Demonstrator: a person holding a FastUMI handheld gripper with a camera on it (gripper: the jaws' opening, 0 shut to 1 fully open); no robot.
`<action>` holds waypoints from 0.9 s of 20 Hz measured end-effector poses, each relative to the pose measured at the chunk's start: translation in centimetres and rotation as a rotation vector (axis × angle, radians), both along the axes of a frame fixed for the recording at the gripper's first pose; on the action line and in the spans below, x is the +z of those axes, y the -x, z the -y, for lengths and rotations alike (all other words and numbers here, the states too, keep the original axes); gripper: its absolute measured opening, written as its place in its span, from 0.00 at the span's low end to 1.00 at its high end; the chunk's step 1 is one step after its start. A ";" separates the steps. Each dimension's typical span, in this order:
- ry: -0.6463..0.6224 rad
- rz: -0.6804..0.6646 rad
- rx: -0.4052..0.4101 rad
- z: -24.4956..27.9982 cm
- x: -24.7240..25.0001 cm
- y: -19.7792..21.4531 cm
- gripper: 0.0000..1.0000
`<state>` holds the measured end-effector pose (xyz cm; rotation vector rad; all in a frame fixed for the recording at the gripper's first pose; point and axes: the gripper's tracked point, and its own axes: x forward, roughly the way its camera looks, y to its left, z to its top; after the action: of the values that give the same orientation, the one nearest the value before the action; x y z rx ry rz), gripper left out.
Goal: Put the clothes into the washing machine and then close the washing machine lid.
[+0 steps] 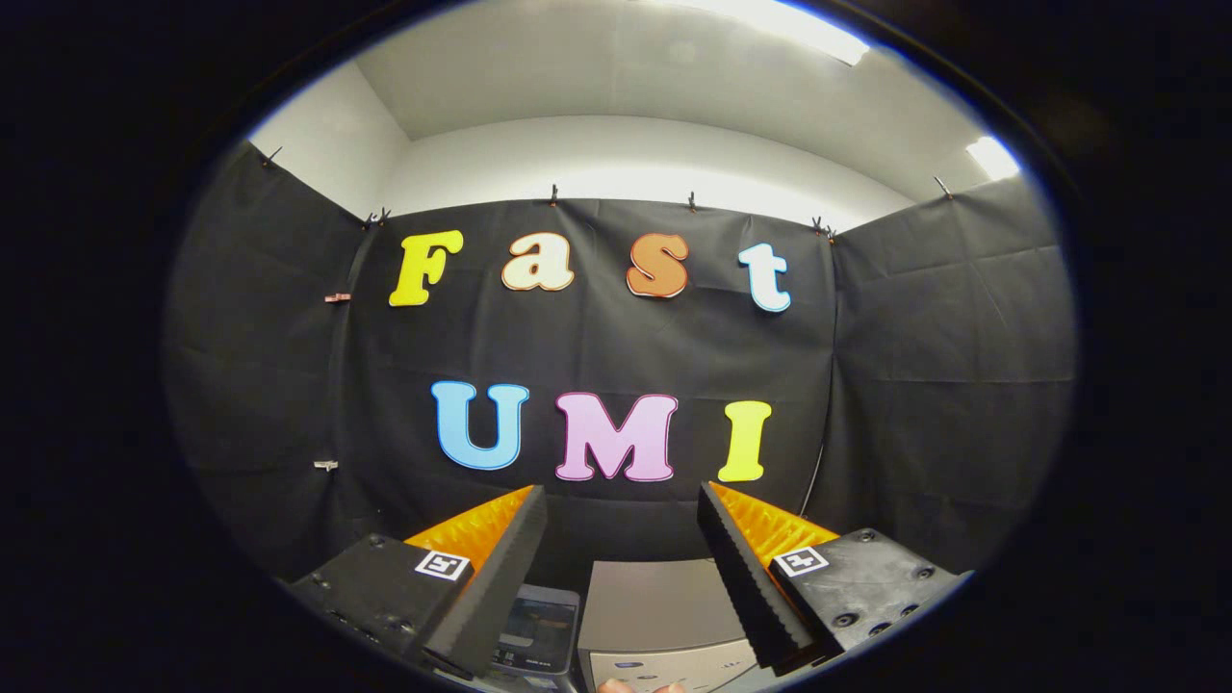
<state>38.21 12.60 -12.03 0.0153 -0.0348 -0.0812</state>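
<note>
My gripper (622,500) is held high and level, facing the booth's black cloth wall. Its two fingers (500,568) stand wide apart with nothing between them, so it is open. Below and between the fingers I see the top of a small grey washing machine (654,606) with a pale control strip along its near edge. A darker panel that looks like a transparent lid part (539,626) sits just left of the grey top, beside the left finger. I cannot tell whether the lid is up or down. A bit of a person's hand (640,686) shows below the machine's front.
Black cloth walls (924,385) close the booth at the back and both sides, pinned with clips along the top. White room walls and ceiling lights (789,24) are above the cloth.
</note>
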 end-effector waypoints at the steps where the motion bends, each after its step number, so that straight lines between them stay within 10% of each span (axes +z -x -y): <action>1: -0.001 -0.002 0.001 0.0 -0.1 0.0 0.99; 18: -0.002 -0.034 0.000 0.1 -0.9 0.4 1.00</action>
<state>37.84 12.55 -12.95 0.0158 -0.0005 -0.0814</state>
